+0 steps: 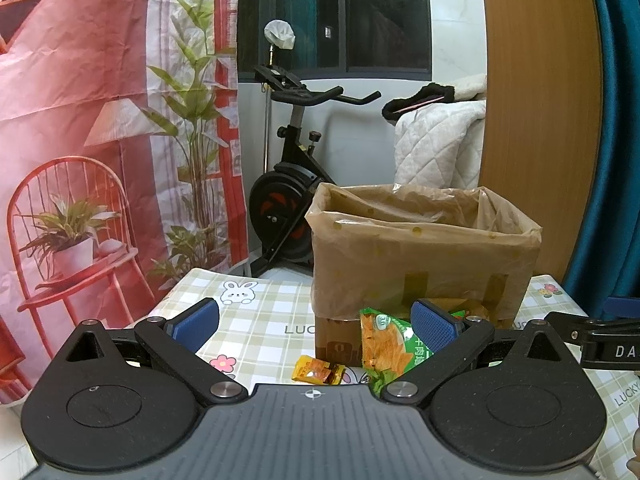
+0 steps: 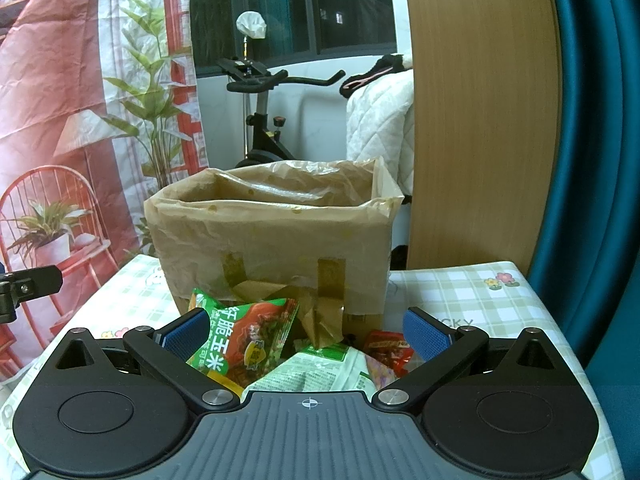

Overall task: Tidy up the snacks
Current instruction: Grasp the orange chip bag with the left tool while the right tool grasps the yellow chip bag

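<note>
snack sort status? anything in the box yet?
Nothing visibly done: the lined box's inside can't be seen. In hand: nothing; left gripper and right gripper are both open. Left: green packet, red packet and yellow packet are on the table.

Even indoor light, dark window (image 1: 384,16) far, soft shadows, sharp focus, strong fisheye bending at edges, black corners

green snack packet (image 2: 248,344), small red packet (image 2: 388,350), yellow packet (image 1: 318,370), beside plastic-lined cardboard box (image 2: 276,240)
</note>
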`<state>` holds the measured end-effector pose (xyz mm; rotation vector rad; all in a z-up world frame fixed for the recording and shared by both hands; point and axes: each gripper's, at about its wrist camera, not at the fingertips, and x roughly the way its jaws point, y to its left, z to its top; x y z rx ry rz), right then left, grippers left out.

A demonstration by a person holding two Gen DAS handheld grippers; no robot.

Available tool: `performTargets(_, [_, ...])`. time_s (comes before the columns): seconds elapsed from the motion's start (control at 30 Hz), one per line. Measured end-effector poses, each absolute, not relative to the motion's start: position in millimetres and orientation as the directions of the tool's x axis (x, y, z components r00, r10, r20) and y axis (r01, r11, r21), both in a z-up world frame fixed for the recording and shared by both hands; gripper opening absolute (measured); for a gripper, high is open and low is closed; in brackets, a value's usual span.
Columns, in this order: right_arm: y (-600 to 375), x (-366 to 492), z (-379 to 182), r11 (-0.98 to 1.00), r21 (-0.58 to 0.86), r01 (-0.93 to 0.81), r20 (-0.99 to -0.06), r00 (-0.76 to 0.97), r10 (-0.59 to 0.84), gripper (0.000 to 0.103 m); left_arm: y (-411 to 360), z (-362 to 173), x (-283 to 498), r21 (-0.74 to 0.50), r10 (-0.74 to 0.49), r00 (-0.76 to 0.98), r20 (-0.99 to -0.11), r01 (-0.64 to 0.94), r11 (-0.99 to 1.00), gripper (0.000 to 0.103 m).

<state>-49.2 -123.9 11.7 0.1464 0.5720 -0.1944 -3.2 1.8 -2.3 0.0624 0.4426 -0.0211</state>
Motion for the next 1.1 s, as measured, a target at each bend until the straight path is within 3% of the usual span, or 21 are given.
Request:
performTargets(0.4, [-132.1,-60.7,-11.1,0.952,0.15,0.268,-0.506,0.848,-0.159,0.103,27.9,-23.7,5.8,0.003,0.007,0.904,-0.428,-0.007,1.0,0.102])
performTargets(0.57, [-130.3,-60.5,-32.2,0.956,0.149,0.252,-0.538,0.832,-0.135,0.103,41.8,-37.8,5.5,-0.045,-0.017,0.887,-0.462,-0.004,0.999,0.102])
performTargets(0.87, [-94.8,-62.9,-60.4,0.982,0.091,0.168,-0.607,0.791,-0.08,0.102,41.2,-68.9,-4.7,-0.015,-0.043,0.85,-0.525,0.042,0.999,0.101])
performTargets(1.1, [-89.0,-72.2,-67.4,0.985,0.084,0.149,-0.627,0.777,-0.064,0.101,38.7,-90.3,-12.8,-0.031,-0.151,0.819,-0.553,0.161,0.986,0.095])
